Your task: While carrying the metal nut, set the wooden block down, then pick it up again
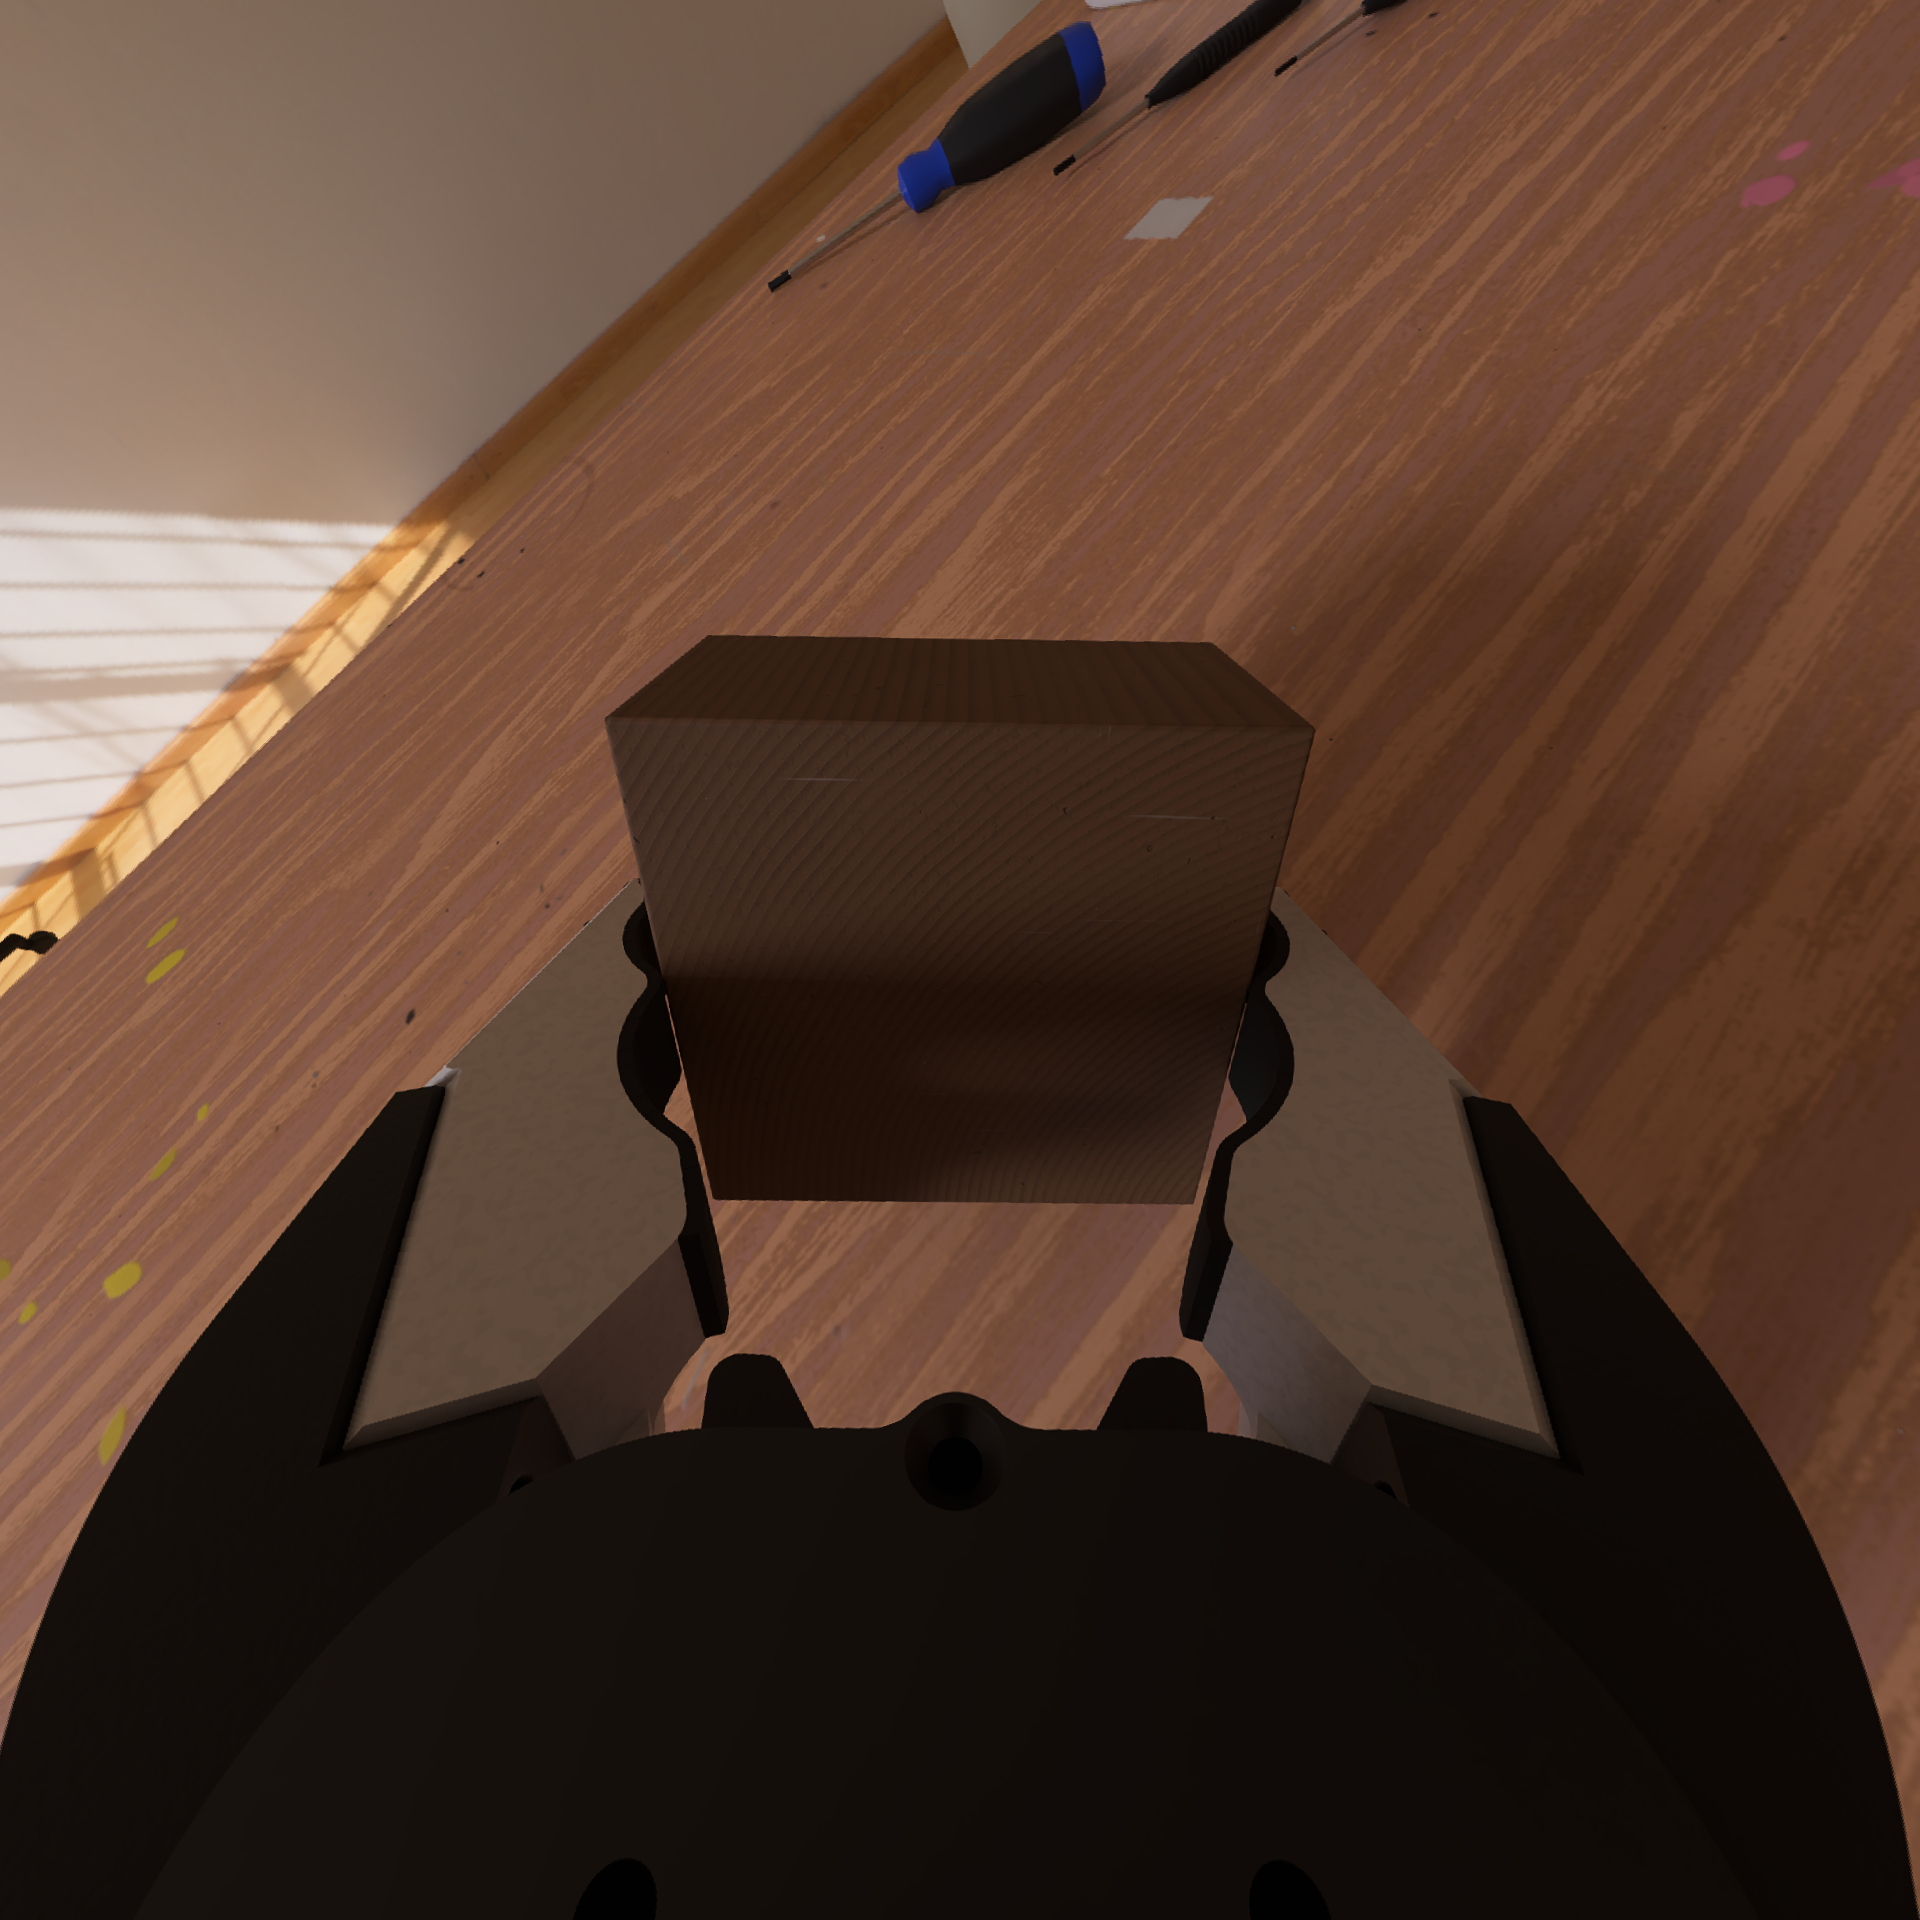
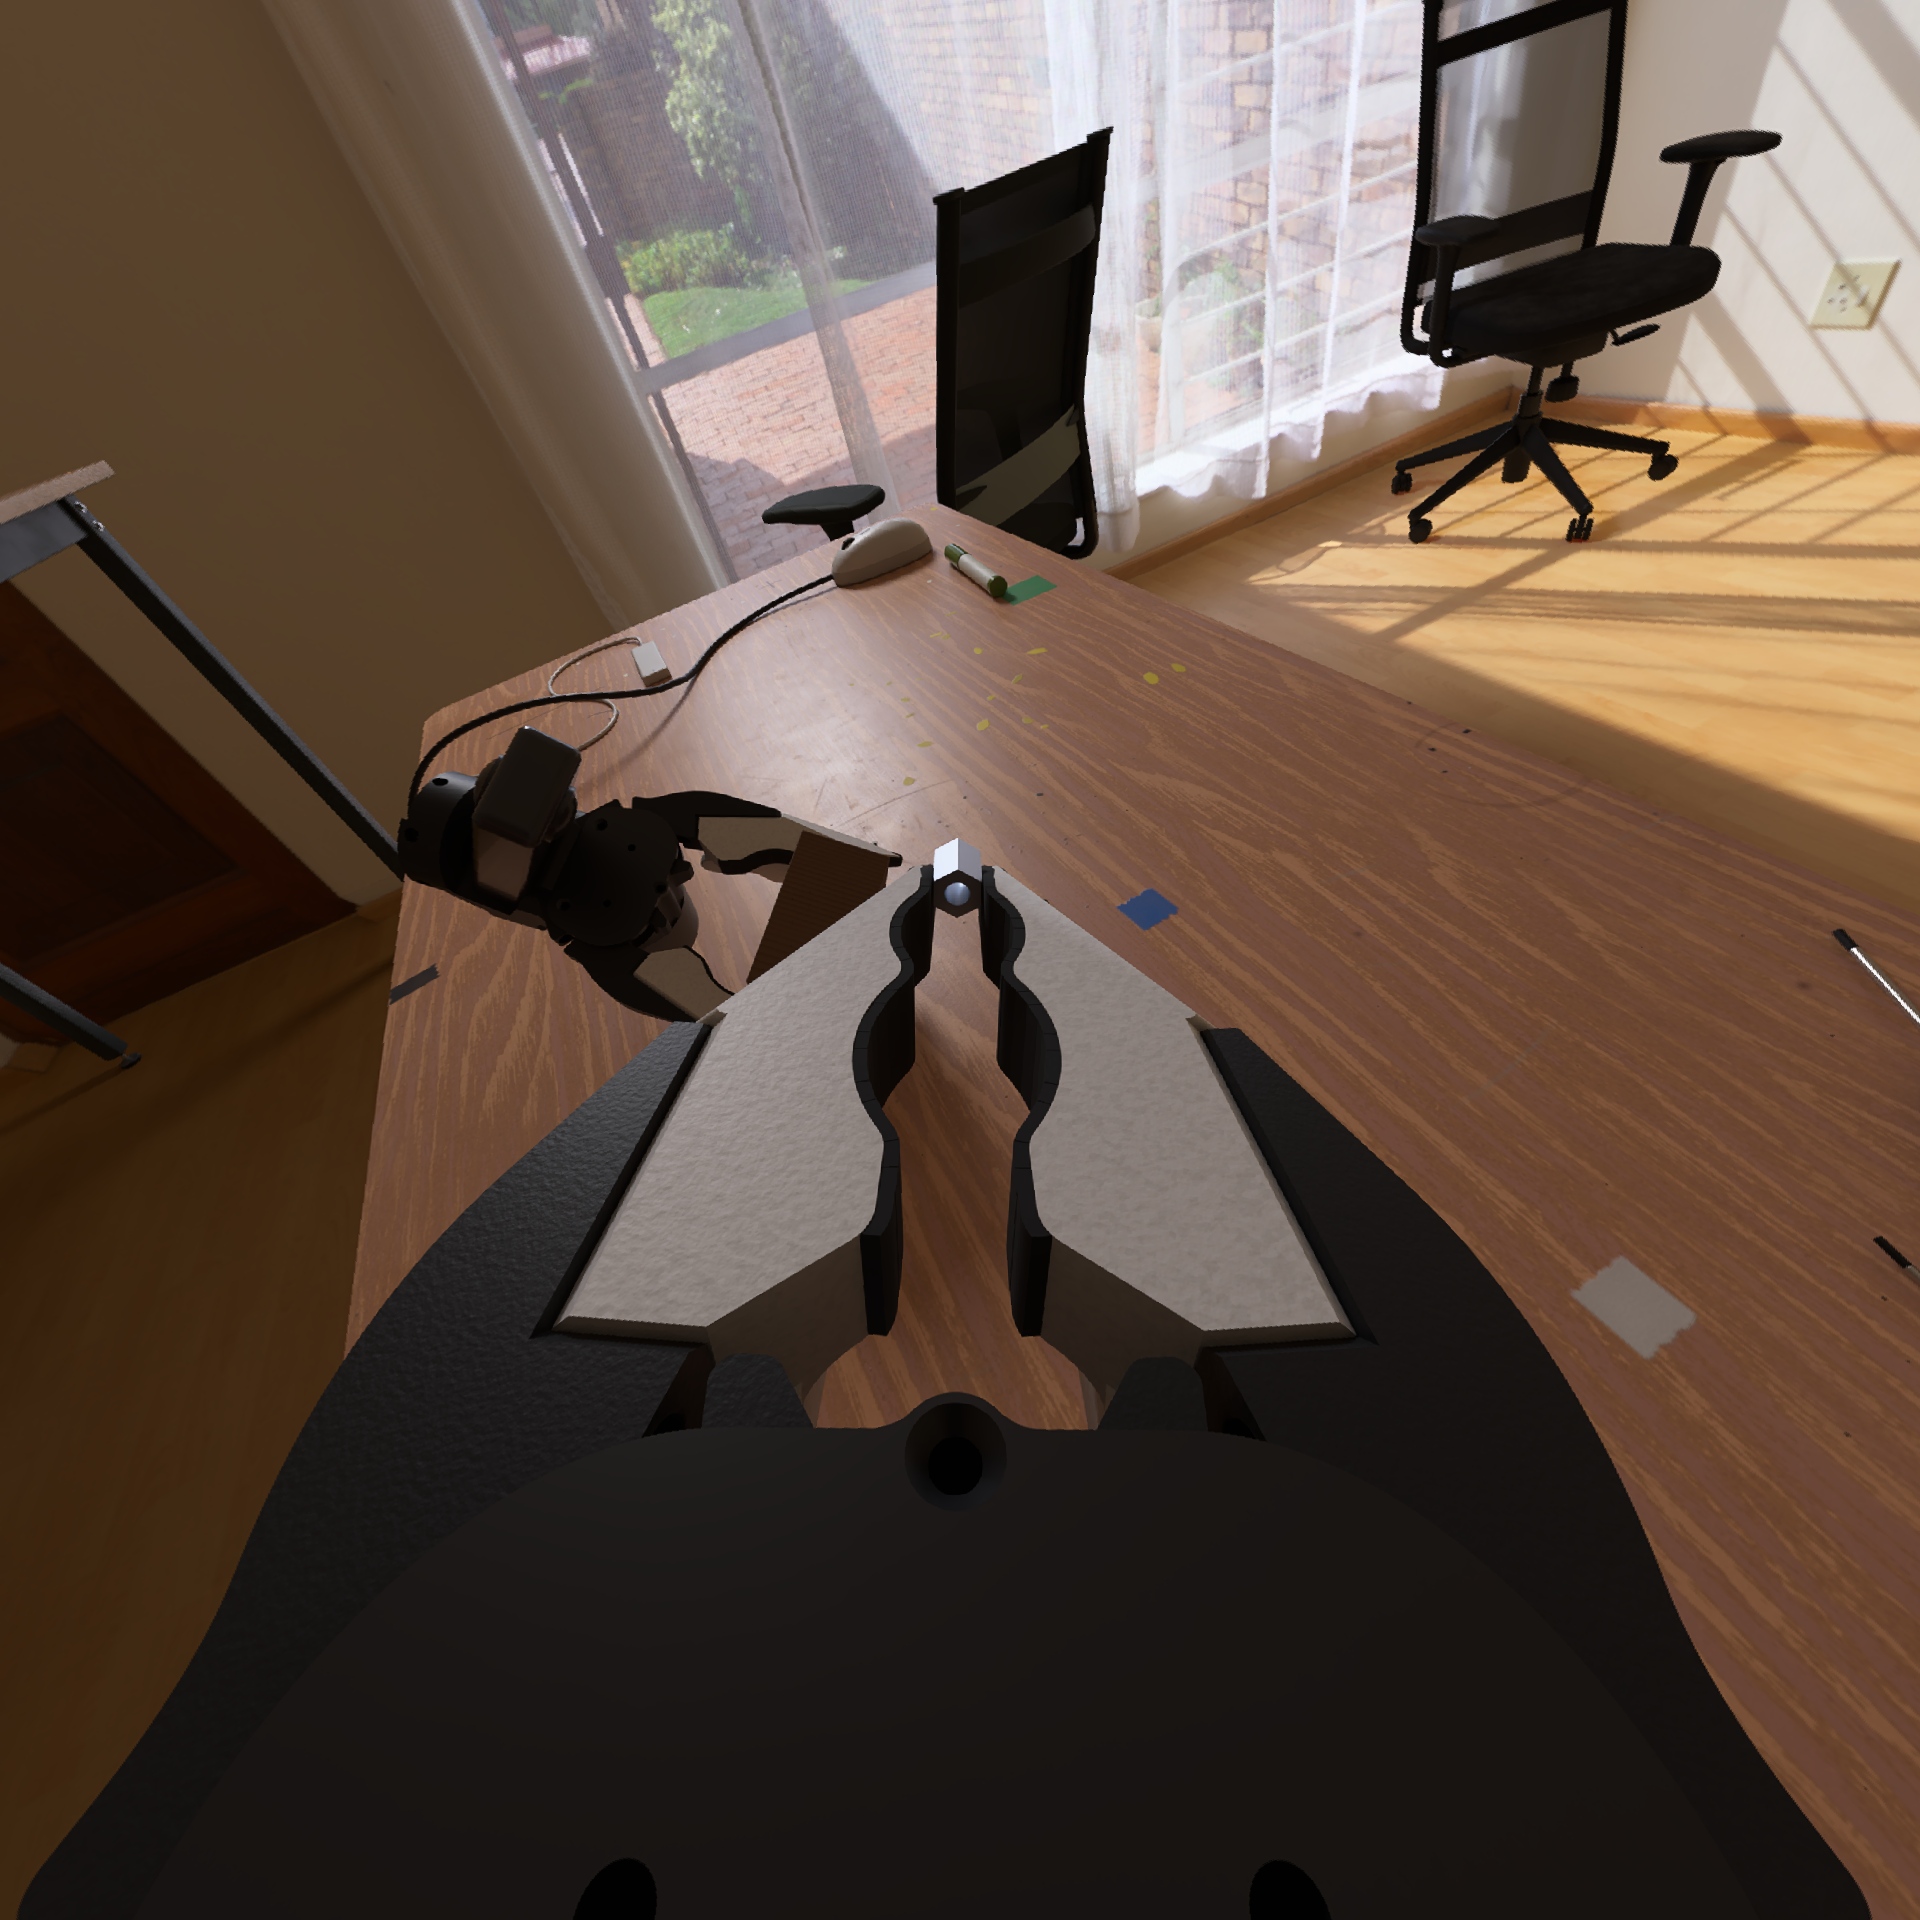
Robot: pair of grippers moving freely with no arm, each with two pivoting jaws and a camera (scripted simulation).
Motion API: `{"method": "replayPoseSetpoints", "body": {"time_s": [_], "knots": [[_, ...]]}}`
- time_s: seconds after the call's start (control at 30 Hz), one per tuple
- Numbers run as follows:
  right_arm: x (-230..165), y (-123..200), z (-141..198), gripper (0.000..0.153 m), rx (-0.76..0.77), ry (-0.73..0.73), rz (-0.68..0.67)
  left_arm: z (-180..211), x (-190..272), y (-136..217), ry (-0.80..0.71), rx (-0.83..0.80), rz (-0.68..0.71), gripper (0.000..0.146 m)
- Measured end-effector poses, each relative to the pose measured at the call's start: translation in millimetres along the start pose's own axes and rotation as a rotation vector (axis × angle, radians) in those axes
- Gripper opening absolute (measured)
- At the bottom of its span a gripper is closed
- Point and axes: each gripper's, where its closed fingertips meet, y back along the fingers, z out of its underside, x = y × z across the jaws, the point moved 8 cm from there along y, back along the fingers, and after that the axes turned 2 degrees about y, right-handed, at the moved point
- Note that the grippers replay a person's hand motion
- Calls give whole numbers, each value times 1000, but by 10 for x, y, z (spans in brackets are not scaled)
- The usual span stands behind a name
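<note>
My left gripper point(image 1: 956, 925) is shut on the brown wooden block point(image 1: 956, 883), with a finger pressed on each side of it. The block is held tilted over the wooden table point(image 1: 1455, 623). I cannot tell whether it touches the surface. The right wrist view shows the left gripper point(image 2: 727, 862) and the block point(image 2: 826, 888) at middle left, near the table's left edge. My right gripper point(image 2: 956, 896) is shut on the small silver metal nut point(image 2: 954, 878) at its fingertips, above the table and just right of the block.
A blue and black screwdriver point(image 1: 1003, 114) and thin drivers point(image 1: 1195, 73) lie farther along the table, near a grey patch point(image 1: 1169, 218). A mouse point(image 2: 878, 551) with its cable, a marker point(image 2: 975, 569) and a blue patch point(image 2: 1148, 909) are on the table. Office chairs point(image 2: 1018, 353) stand beyond it.
</note>
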Motion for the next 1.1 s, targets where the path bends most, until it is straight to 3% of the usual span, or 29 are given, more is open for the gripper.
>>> {"method": "replayPoseSetpoints", "body": {"time_s": [1.1], "knots": [[6, -20, 18, 8, -11, -3, 2, 19, 8, 1, -46, -13, -17, 110]]}}
